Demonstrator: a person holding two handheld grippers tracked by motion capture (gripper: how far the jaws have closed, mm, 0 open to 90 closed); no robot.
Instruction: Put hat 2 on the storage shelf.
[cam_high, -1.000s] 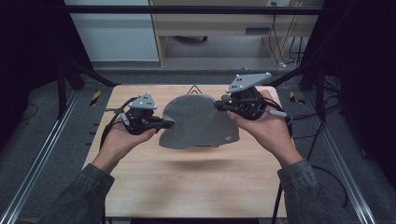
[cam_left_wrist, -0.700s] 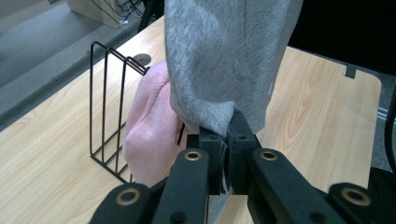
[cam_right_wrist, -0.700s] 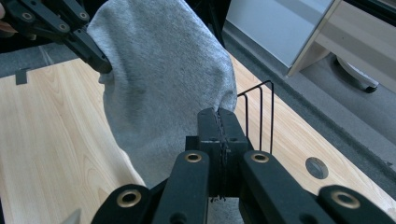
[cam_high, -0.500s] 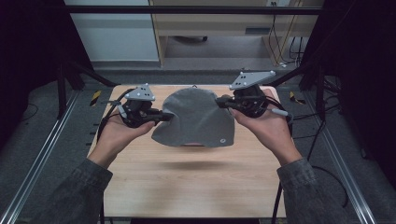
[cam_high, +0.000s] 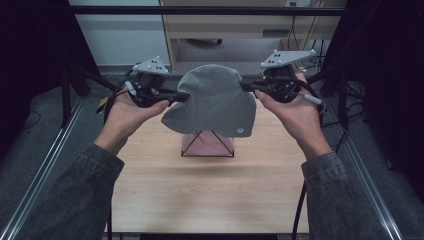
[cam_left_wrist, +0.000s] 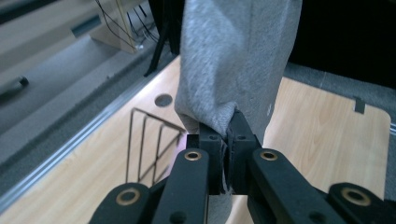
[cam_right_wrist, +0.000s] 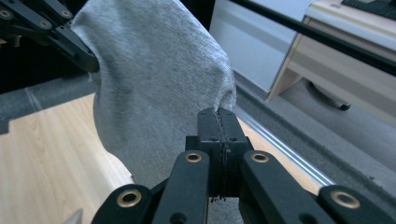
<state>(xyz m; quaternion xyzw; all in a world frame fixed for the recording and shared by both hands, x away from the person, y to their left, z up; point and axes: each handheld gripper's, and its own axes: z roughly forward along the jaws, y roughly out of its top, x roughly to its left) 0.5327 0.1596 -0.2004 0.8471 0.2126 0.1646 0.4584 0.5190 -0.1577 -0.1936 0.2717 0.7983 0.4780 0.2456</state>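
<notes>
A grey cloth (cam_high: 215, 102) is being held up in the air between the two grippers, clear of the wooden table (cam_high: 210, 190). Its left edge is being pinched by the left gripper (cam_high: 181, 96), whose jaws are being kept closed tight on a fold of the fabric; in the left gripper view the cloth (cam_left_wrist: 233, 60) is being gripped right at the jaw tips of that gripper (cam_left_wrist: 227, 128) and is rising above them as a wide hanging sheet. The opposite edge is being clamped by the right gripper (cam_high: 245, 86), its jaws likewise being pressed fully together with only a thin edge of fabric between them. In the right gripper view the cloth (cam_right_wrist: 154, 84) is being stretched away from the tips of that gripper (cam_right_wrist: 218, 116) toward the other gripper at the far upper left. Below the hanging cloth, beyond both sets of jaws, a pink piece (cam_high: 207, 145) is being carried by a thin wire stand (cam_high: 197, 147) on the table; the same wire stand (cam_left_wrist: 149, 144) is being seen just left of the left gripper's tips.
</notes>
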